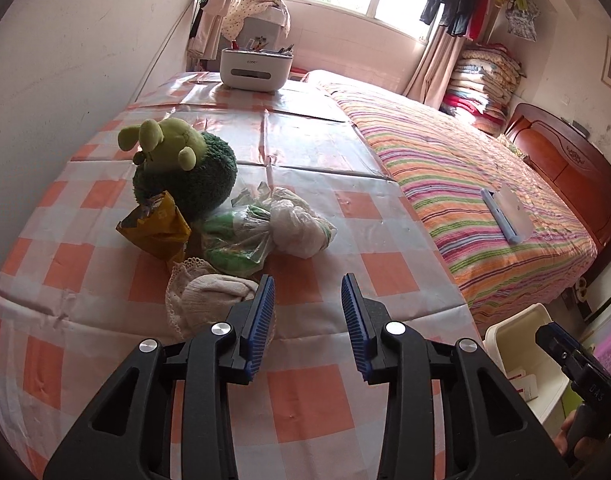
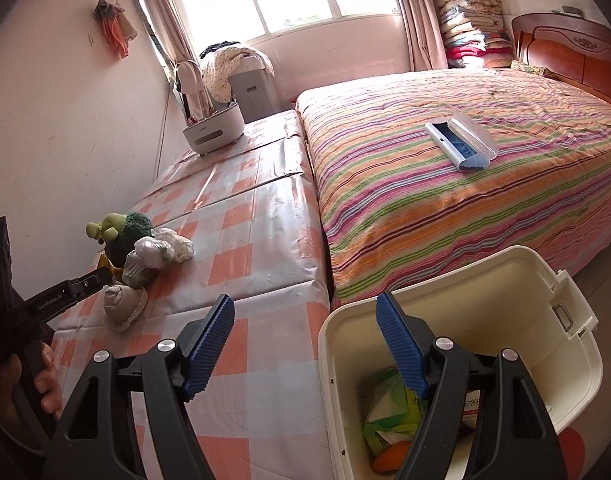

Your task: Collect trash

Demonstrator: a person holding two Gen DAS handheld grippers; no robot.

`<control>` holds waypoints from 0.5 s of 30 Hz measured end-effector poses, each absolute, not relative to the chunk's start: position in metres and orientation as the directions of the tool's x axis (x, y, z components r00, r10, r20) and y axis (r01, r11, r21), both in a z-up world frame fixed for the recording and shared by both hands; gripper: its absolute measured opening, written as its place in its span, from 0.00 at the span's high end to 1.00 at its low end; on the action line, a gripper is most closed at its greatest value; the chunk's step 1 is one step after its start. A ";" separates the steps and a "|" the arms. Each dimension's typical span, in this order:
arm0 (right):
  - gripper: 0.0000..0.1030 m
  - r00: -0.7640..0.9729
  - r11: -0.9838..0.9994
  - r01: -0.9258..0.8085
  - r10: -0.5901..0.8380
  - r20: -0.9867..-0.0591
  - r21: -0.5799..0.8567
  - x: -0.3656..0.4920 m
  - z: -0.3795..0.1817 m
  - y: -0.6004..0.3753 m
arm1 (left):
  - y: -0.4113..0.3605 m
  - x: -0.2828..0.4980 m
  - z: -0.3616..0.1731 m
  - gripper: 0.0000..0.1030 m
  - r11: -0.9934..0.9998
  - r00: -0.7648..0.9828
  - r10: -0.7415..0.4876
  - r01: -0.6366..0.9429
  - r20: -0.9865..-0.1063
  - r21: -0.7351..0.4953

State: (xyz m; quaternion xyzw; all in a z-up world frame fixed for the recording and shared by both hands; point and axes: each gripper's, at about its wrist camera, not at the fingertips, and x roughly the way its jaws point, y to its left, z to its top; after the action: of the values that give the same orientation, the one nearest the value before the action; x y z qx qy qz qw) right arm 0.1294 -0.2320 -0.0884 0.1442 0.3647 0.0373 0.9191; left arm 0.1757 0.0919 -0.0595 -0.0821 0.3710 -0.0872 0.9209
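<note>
We held the left hand-held gripper released and empty over the checked desk, just short of 3 bagged scraps beside a green plush toy, while the right hand-held gripper hung spread and empty at the white bin.

Glossy plastic tablecloth, fuzzy plush toy, smooth plastic bin
</note>
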 end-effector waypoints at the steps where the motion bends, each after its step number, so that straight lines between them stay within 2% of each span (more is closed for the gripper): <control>1: 0.31 0.721 0.957 0.019 0.187 -0.667 0.289 0.134 -0.089 -0.224 | 0.098 0.176 -0.061 0.65 0.973 0.704 -0.214 0.090 -0.677 -0.214; 8: 0.31 0.655 0.958 -0.096 0.265 -0.707 0.270 0.162 -0.096 -0.173 | 0.129 0.177 -0.072 0.63 0.973 0.684 -0.200 0.053 -0.702 -0.225; 11: 0.31 0.632 0.955 -0.144 0.290 -0.719 0.259 0.173 -0.098 -0.151 | 0.133 0.181 -0.076 0.57 0.966 0.667 -0.230 0.067 -0.709 -0.250; 15: 0.31 0.607 0.950 -0.197 0.311 -0.732 0.240 0.186 -0.102 -0.126 | 0.137 0.186 -0.081 0.55 0.949 0.640 -0.284 0.082 -0.714 -0.304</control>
State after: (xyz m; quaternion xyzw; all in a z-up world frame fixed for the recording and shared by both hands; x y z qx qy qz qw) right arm 0.1864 -0.1263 -0.1020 0.0677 0.4202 0.1421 0.8937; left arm 0.1857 0.1373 -0.0812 -0.1228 0.4116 -0.1018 0.8973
